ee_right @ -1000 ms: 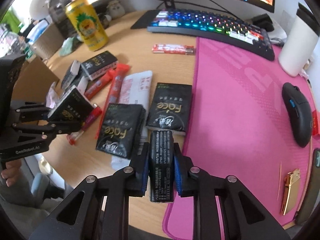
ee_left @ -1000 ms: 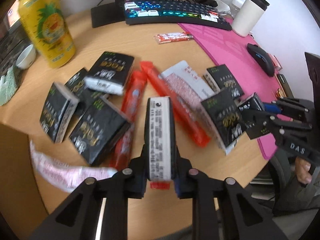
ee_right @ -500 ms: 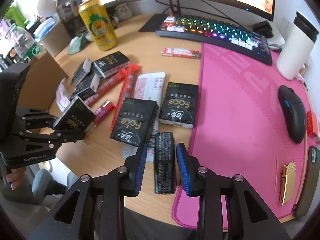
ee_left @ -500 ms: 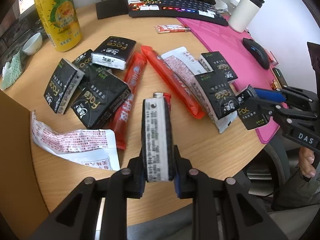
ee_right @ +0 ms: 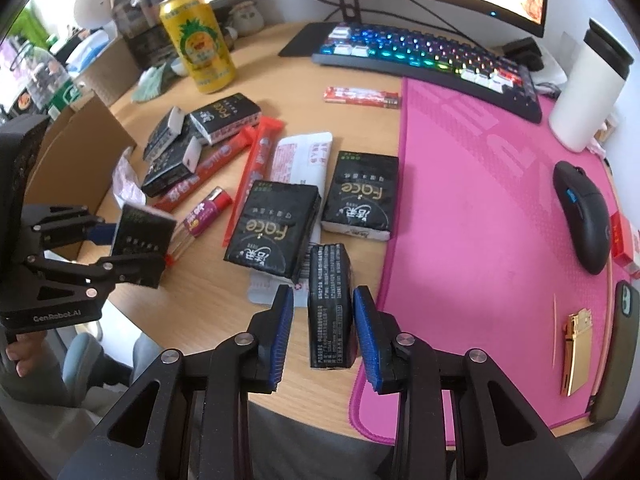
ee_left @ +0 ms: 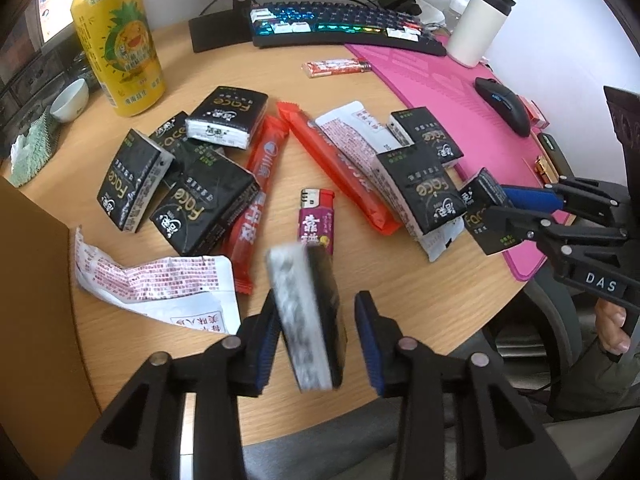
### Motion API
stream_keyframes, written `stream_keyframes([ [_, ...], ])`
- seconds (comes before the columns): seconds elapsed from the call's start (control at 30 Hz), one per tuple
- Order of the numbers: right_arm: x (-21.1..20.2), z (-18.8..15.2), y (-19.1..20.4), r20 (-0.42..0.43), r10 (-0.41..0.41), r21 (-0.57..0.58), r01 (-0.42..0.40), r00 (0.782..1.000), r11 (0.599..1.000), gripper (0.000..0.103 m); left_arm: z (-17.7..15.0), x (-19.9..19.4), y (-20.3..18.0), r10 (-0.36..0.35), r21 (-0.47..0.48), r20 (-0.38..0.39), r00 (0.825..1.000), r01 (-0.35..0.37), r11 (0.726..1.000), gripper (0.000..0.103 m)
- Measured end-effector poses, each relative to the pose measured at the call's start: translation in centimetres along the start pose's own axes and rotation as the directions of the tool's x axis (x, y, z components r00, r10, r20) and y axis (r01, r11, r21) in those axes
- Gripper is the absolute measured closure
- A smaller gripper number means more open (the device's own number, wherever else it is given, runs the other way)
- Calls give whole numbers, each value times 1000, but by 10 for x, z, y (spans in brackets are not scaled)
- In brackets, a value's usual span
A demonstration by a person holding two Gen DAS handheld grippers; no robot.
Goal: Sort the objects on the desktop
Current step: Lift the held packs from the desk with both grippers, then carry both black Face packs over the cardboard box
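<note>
Several black "Face" tissue packs point(ee_left: 204, 208) lie on the wooden desk point(ee_left: 400, 288), mixed with red snack sticks point(ee_left: 340, 168), white sachets point(ee_left: 160, 284) and a purple lighter point(ee_left: 314, 216). My left gripper point(ee_left: 318, 320) hangs over the near desk edge and its jaws are opening. A blurred, tilted tissue pack point(ee_left: 308, 316) is loose between them, with a gap on its right side. My right gripper point(ee_right: 323, 304) is open around another pack point(ee_right: 330, 308), which stands on its edge on the desk beside the pink mat point(ee_right: 480, 220); neither pad touches it.
A yellow can point(ee_left: 120, 40), small cup point(ee_left: 72, 100), keyboard point(ee_right: 428, 60), white tumbler point(ee_right: 588, 88), mouse point(ee_right: 582, 216), phone point(ee_right: 618, 344) and gold lighter point(ee_right: 576, 348) ring the pile. A cardboard box point(ee_right: 68, 160) stands at the desk's left edge. A person's hand point(ee_left: 612, 328) holds the right gripper.
The left jaws have spread and the pack they pinched now tilts loose between them. The right jaws opened a half second back and stayed apart, their pack resting on the desk.
</note>
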State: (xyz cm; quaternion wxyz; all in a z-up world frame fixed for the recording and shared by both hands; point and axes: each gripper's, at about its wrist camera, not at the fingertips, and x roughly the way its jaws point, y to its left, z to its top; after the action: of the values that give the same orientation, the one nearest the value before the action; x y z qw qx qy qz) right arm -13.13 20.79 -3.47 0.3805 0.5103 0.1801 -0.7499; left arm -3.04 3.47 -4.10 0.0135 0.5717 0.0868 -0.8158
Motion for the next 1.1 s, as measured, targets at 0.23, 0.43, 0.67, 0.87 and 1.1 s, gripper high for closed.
stream_keyframes([
  [0.23,6,1,-3,-9,0,2,0,1000,1000,70,1,12,-2,-1,8,-37,999,2,1000,80],
  [0.43,4,1,-3,0,4,4,-4,1000,1000,70,1,14,-9,10,34,-44,999,-8,999,81],
  [0.67,0,-1,-1,4,-2,-8,2,1000,1000,70,-4,15,-17,41,70,-46,998,-38,997,63],
  [0.87,-2,-2,-2,8,-3,-9,3,1000,1000,70,-11,7,-13,43,55,-41,998,-41,998,63],
  [1.1,-1,-2,-1,7,2,-15,-1,1000,1000,70,-14,4,-9,36,46,-35,999,-34,998,63],
])
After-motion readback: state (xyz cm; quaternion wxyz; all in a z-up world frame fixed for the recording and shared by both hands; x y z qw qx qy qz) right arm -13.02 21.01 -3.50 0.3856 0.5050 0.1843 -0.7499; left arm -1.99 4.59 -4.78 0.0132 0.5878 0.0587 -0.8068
